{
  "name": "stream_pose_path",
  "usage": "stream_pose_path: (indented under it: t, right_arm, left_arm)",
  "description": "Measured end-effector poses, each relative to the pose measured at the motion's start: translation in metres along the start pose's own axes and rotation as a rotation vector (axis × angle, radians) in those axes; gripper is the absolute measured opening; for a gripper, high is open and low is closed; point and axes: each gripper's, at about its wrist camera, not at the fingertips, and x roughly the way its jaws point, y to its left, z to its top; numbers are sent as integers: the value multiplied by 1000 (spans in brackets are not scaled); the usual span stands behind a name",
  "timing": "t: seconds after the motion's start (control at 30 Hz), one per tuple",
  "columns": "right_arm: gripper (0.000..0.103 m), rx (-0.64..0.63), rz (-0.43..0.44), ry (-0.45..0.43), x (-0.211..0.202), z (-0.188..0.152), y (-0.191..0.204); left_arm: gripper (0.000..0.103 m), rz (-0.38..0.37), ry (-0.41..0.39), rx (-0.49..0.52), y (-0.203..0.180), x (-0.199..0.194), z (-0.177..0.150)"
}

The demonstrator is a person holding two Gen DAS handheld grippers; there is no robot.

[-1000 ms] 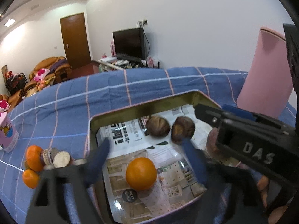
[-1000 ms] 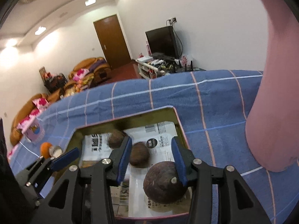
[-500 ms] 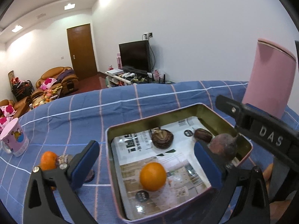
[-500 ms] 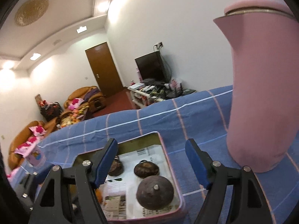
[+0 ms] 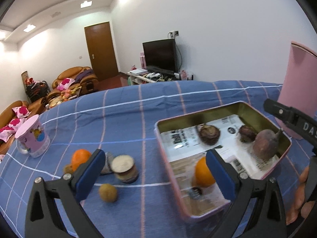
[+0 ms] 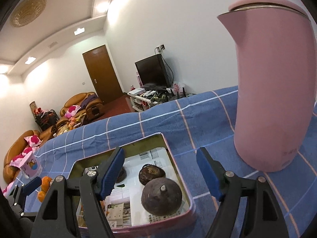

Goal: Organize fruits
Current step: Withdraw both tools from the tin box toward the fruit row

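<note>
Here, a rectangular pink tin lined with printed paper sits on a blue checked cloth, its long axis running away from the cameras. Inside lie an orange nearest, and three dark round fruits farther back. The left gripper hangs wide open and empty over the tin's left rim. The right gripper is spread moderately above the tin, gripping nothing. More fruit lies on the cloth left of the tin.
</note>
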Motion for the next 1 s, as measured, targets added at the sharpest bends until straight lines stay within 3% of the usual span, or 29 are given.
stream_pose_path:
  t: [0.53,1.0]
  right_arm:
    - [76,-56,38,-6,-21,-29,64]
    - [76,-140,84,9,-22,-48,120]
  left_arm:
    - [103,51,25,-37,62,0,-12]
    - [103,121,82,-125,143,11,-23]
